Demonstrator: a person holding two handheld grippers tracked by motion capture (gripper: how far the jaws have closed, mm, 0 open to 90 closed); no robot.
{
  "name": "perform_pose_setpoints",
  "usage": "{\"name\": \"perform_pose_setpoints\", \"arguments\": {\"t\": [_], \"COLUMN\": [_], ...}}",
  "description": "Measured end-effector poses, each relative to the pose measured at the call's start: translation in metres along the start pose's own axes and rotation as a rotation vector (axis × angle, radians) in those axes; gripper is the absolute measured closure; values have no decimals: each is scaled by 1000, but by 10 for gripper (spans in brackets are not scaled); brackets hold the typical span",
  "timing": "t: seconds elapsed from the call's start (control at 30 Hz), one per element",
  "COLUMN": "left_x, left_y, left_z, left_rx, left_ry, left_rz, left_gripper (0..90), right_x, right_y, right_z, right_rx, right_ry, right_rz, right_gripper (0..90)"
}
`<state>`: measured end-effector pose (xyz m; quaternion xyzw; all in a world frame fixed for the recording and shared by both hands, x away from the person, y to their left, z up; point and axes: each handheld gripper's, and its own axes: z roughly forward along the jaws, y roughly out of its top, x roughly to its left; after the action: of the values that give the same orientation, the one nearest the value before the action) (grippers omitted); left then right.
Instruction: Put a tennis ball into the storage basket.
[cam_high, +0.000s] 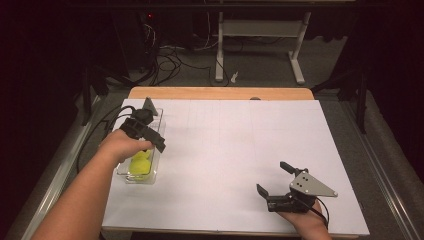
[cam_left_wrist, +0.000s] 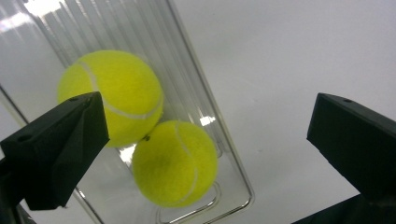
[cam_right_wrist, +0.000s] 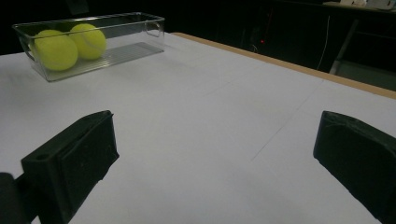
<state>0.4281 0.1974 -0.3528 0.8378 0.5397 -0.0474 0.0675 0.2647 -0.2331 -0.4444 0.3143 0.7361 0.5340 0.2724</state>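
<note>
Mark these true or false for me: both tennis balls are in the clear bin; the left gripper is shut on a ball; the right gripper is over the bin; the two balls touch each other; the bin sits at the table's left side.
1. Two yellow felt tennis balls lie in the clear plastic rectangular bin. True.
2. The left gripper is shut on a ball. False: its fingers stand wide apart above the bin, holding nothing.
3. The right gripper is over the bin. False: it is open above the white table sheet, far right of the bin.
4. The balls touch. True.
5. The bin sits at the left side. True.
</note>
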Motion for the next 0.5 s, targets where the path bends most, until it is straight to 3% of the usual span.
{"name": "perform_pose_setpoints", "arguments": {"t": [0.27,0.5], "left_x": [-22,-30], "left_y": [3,1], "left_z": [7,10], "left_rx": [0,-7], "left_ry": [-5,-7], "left_rz": [34,52], "left_gripper": [2,2], "right_x": [1,1], "right_y": [0,0], "right_z": [1,0], "right_rx": [3,2], "right_ry": [1,2], "right_rz": [-5,-5], "right_gripper": [1,1]}}
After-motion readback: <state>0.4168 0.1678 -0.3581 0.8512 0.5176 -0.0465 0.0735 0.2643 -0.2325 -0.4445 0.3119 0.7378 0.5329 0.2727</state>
